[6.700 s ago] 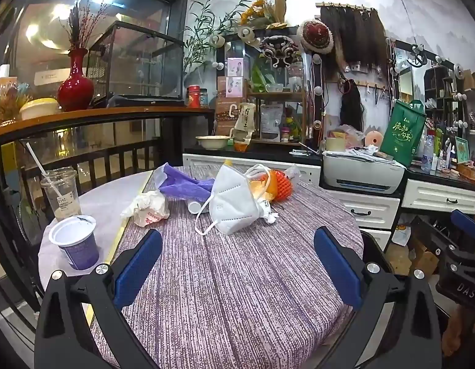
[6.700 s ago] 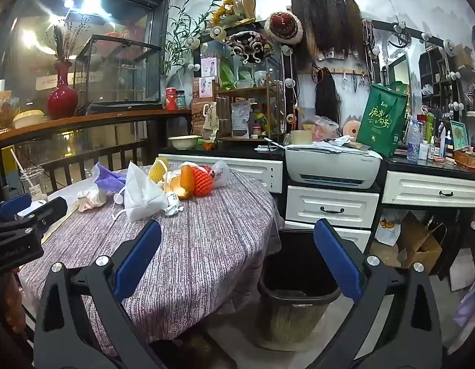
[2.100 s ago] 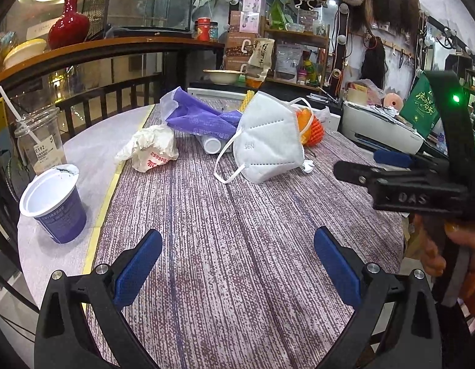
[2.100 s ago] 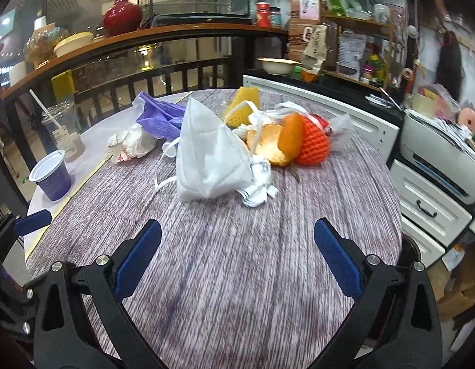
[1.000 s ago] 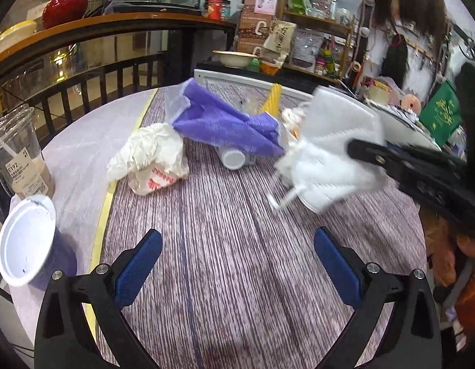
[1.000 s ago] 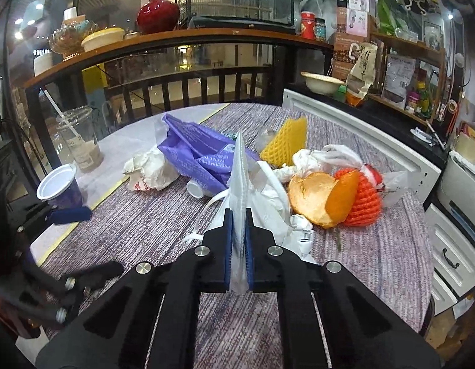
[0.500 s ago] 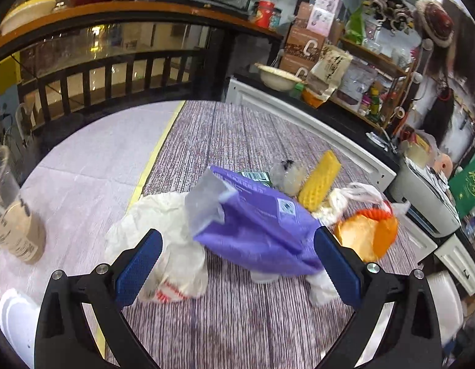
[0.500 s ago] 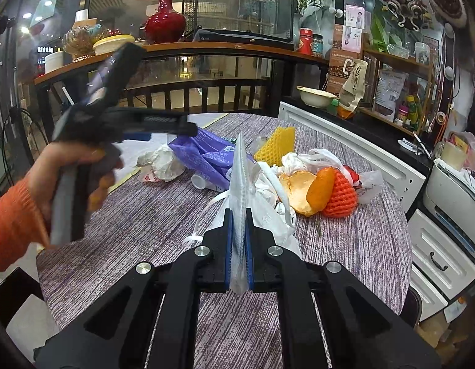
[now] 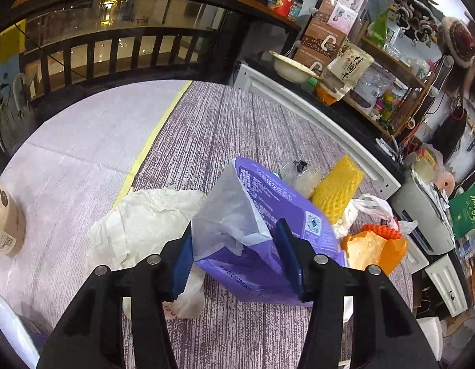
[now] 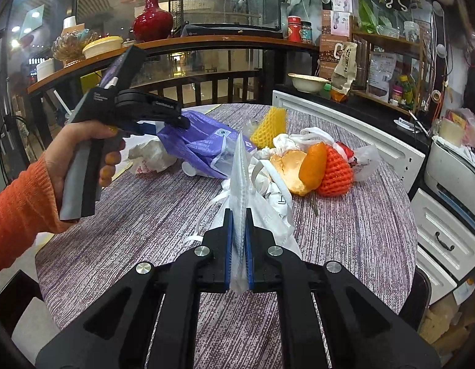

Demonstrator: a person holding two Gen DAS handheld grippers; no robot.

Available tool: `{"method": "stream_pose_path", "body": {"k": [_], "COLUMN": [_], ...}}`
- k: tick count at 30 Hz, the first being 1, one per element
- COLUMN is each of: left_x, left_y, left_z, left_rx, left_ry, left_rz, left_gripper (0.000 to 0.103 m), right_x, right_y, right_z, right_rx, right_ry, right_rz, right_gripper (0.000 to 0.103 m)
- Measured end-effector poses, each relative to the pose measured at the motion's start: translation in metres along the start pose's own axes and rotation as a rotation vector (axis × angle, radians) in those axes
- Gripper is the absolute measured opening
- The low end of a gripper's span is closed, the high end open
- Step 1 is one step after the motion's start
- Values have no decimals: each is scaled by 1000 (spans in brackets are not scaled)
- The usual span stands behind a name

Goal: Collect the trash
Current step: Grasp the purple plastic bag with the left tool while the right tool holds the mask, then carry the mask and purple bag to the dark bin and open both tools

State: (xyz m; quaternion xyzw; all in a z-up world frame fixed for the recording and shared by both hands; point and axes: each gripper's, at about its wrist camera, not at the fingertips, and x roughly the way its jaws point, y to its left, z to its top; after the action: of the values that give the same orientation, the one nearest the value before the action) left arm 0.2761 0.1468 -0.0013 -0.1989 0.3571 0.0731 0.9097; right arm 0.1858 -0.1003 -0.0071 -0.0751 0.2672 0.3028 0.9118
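Observation:
My right gripper [image 10: 238, 246] is shut on a white face mask [image 10: 240, 184] and holds it above the round table [image 10: 345, 230]. My left gripper [image 9: 237, 252] has its blue pads on either side of the open end of a purple plastic bag [image 9: 268, 215], partly closed around it; whether they grip it I cannot tell. From the right wrist view the left gripper [image 10: 163, 123] is at the bag's [image 10: 203, 147] left end. A crumpled white wrapper [image 9: 145, 218] lies left of the bag. Yellow foam netting [image 9: 339, 184], orange peel [image 9: 373, 249] and red netting [image 10: 334, 169] lie beyond.
A drink cup [image 9: 5, 221] stands at the table's left edge, with a purple cup's rim [image 9: 9, 332] at the near left. A black railing [image 9: 114, 52] runs behind the table. White drawers [image 10: 446, 240] and a printer [image 10: 453, 172] stand to the right.
My left gripper has moved forward onto the purple bag and narrowed around its open end. My right gripper still holds the mask, lifted slightly back from the pile.

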Motion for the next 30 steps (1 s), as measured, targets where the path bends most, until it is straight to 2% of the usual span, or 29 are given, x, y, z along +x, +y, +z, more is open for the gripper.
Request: {"method": "stream_pose_path", "body": {"k": [2, 6, 9, 13, 20, 27, 30], "left_x": [-7, -27, -44, -62, -105, -132, -140], "left_y": [-3, -10, -12, -16, -29, -44, -57], "left_z": [0, 0, -2, -7, -18, -29, -35], "left_rx": [19, 62, 71, 94, 149, 166, 188], "left_ry": [-22, -77, -115, -152, -289, -334, -342], "left_rz": [4, 10, -12, -21, -18, -75, -114], "left_gripper": [46, 34, 32, 30, 29, 29, 29], "right_x": [0, -1, -5, -12, -31, -59, -73], "right_y": [-1, -2, -1, 0, 1, -17, -35], "right_z": [-1, -2, -2, -1, -1, 0, -2], "right_rx": [5, 17, 19, 20, 18, 66, 100], "right_ry": [-1, -5, -15, -32, -80, -162, -196], "right_rz": [0, 6, 9, 21, 35, 3, -40], "right_gripper": [8, 8, 8, 8, 8, 8, 8]}}
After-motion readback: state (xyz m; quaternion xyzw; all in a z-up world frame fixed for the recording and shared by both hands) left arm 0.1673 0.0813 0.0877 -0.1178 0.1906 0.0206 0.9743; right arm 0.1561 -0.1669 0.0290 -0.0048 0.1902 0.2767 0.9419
